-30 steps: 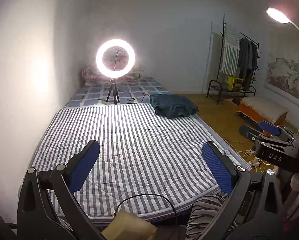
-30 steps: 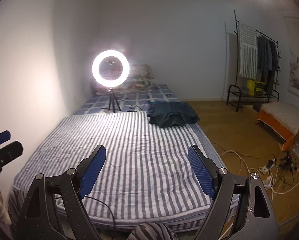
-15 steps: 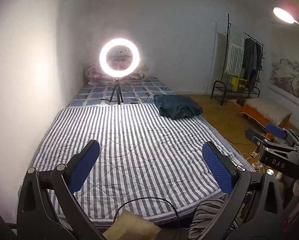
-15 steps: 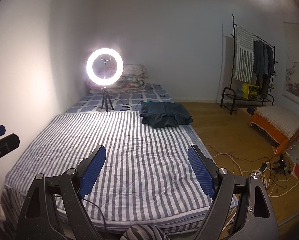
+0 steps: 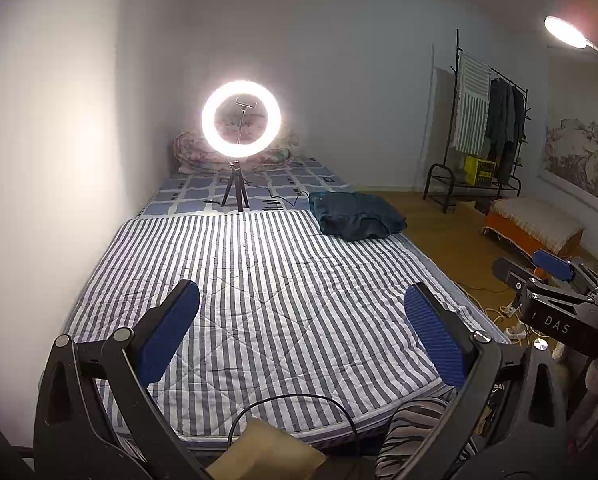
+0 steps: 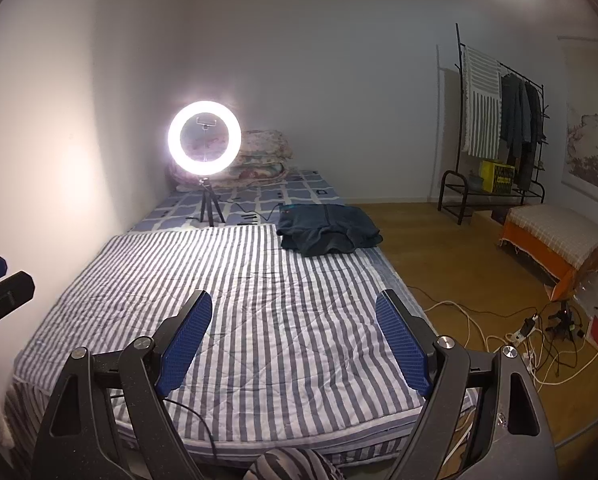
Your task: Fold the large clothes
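A dark teal garment (image 5: pixel 357 216) lies folded at the far right of the striped bed cover (image 5: pixel 267 280); it also shows in the right wrist view (image 6: pixel 329 229). My left gripper (image 5: pixel 301 320) is open and empty, held above the near end of the bed, far from the garment. My right gripper (image 6: pixel 295 328) is open and empty too, above the near end of the striped bed cover (image 6: pixel 259 300). The right gripper shows at the right edge of the left wrist view (image 5: pixel 547 280).
A lit ring light (image 5: pixel 241 118) on a small tripod stands mid-bed, with bedding rolled behind it. A clothes rack (image 6: pixel 499 120) and an orange bench (image 6: pixel 555 240) stand right. Cables (image 6: pixel 539 332) lie on the wooden floor. A wall runs along the left.
Both views have shifted slightly across the room; the ring light and garment sit a little differently in each view. Both grippers stay open and empty.
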A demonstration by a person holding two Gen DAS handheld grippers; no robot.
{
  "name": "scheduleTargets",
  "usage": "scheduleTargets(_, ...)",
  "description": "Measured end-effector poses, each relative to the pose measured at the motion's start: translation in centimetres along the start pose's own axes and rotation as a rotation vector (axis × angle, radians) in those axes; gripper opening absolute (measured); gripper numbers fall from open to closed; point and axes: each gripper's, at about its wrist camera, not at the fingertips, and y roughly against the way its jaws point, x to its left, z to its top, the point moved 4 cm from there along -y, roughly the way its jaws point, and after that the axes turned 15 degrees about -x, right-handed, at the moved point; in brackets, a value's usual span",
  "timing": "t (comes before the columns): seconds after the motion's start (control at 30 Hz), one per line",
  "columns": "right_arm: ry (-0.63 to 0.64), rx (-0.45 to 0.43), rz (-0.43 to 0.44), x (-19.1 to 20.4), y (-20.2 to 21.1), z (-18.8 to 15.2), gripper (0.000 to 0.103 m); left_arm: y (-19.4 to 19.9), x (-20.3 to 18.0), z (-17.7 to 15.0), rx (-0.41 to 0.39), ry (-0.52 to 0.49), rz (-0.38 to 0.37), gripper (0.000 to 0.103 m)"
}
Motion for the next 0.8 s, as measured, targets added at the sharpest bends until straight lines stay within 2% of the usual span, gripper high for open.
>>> scheduleTargets(0.8, -0.002, 0.007, 0.003, 0.37, -0.09, -0.10, 0.084, -0.14, 0.10, 0.19, 0.003, -0.002, -0.013, 0.103)
